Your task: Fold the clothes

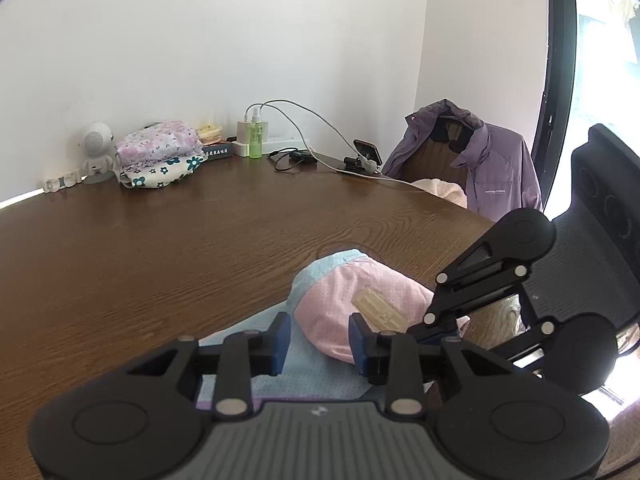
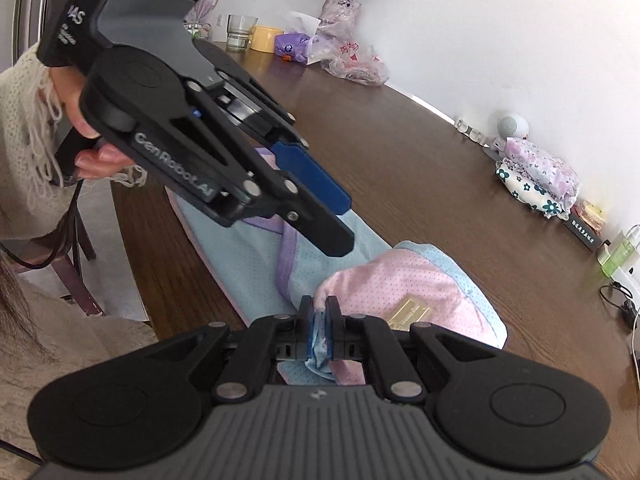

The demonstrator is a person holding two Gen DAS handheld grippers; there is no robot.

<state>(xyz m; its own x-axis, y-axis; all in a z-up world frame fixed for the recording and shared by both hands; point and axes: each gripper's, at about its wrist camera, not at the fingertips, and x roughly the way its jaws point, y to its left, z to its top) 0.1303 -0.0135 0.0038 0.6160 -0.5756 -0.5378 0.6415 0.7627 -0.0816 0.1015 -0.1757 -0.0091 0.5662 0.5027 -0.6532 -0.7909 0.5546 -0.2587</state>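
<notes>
A small pink and light-blue garment [image 1: 360, 292] with lilac trim and a gold label lies at the near edge of the wooden table [image 1: 160, 248]; it also shows in the right wrist view [image 2: 408, 292]. My left gripper [image 1: 318, 340] is open, its blue pads hovering just above the blue part of the garment. It appears in the right wrist view [image 2: 340, 220] above the cloth. My right gripper [image 2: 320, 320] is shut on a bunched fold of the garment's blue and pink fabric. In the left wrist view the right gripper [image 1: 440, 332] sits at the garment's right side.
Folded floral clothes [image 1: 160, 156] are stacked at the table's far side by a white robot speaker [image 1: 96, 148]. A green bottle [image 1: 255, 136], chargers, cables and a phone stand [image 1: 366, 156] lie beyond. A chair with a purple jacket [image 1: 476, 160] stands right. A glass, vase and bags [image 2: 340, 40] are at the far end.
</notes>
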